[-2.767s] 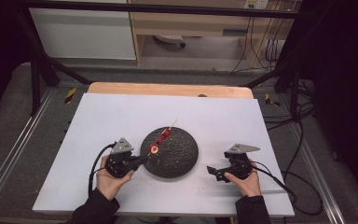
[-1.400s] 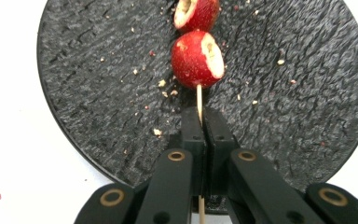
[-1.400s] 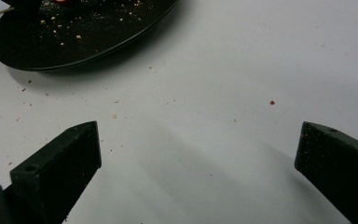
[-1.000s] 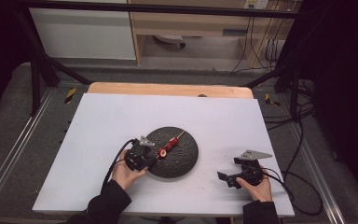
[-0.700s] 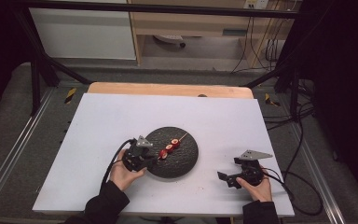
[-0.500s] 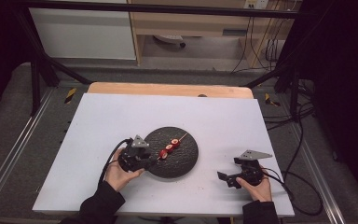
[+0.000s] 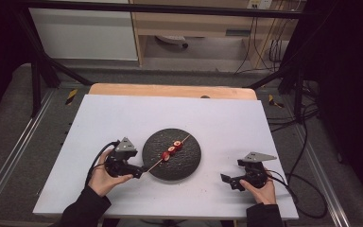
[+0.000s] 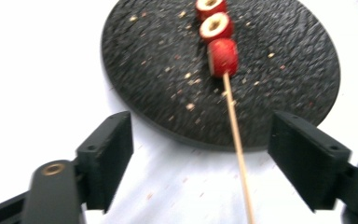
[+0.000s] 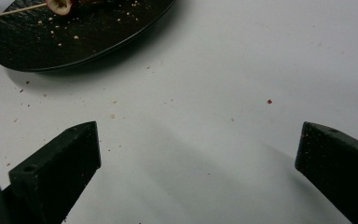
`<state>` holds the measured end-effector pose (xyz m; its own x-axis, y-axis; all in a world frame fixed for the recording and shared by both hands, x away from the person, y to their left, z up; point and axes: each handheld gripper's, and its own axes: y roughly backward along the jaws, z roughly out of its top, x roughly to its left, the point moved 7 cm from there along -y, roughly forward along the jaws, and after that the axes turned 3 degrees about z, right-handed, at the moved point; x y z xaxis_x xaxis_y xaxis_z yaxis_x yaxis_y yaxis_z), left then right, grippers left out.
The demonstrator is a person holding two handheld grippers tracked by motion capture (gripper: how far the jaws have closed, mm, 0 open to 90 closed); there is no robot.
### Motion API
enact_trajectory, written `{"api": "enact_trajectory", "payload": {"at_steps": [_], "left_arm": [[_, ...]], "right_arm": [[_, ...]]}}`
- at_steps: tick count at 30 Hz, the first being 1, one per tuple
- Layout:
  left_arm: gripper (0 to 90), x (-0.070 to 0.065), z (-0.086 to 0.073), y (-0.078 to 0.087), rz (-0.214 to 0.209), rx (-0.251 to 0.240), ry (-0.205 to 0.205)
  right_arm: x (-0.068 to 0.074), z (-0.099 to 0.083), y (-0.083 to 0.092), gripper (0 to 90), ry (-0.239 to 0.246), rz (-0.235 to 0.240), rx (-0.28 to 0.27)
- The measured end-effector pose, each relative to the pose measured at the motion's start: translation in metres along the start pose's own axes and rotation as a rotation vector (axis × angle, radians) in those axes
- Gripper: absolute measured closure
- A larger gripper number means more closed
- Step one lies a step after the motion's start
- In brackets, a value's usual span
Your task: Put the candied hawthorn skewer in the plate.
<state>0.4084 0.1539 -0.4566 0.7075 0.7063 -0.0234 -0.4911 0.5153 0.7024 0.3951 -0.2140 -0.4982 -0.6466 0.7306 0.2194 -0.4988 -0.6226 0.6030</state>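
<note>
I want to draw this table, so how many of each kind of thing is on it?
Round black textured plate: 1
Thin wooden skewer: 1
Red fruit slices on the skewer: 3
Black hand-held grippers: 2
Total: 7

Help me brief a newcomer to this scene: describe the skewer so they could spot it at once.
On the white table top a round black plate sits near the middle. Across it lies the skewer, a thin wooden stick carrying three red fruit slices, its bare end overhanging the plate's rim toward the left gripper.
</note>
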Motion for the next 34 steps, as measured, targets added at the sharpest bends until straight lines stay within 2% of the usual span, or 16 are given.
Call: {"api": "enact_trajectory", "payload": {"at_steps": [11, 16, 21, 24, 26, 34], "left_arm": [[8.4, 0.027, -0.036, 0.018, 0.044, -0.026, 0.062], [8.0, 0.039, -0.052, 0.023, 0.057, -0.05, 0.109], [7.4, 0.046, -0.067, 0.026, 0.068, -0.067, 0.129], [7.7, 0.047, -0.076, 0.026, 0.06, -0.068, 0.132], [7.7, 0.048, -0.08, 0.026, 0.072, -0.058, 0.112], [7.7, 0.05, -0.083, 0.027, 0.076, -0.065, 0.104]], "right_arm": [[0.0, 0.0, 0.0, 0.7, -0.002, -0.002, 0.002], [0.001, -0.001, -0.001, 0.7, -0.002, 0.0, 0.007], [0.001, -0.001, -0.001, 0.6, 0.0, 0.0, 0.009], [0.001, -0.002, -0.001, 0.7, 0.008, 0.0, 0.009], [0.001, -0.002, -0.001, 0.6, 0.008, -0.001, 0.008], [0.002, -0.001, 0.001, 0.6, 0.006, 0.008, 0.005]]}}
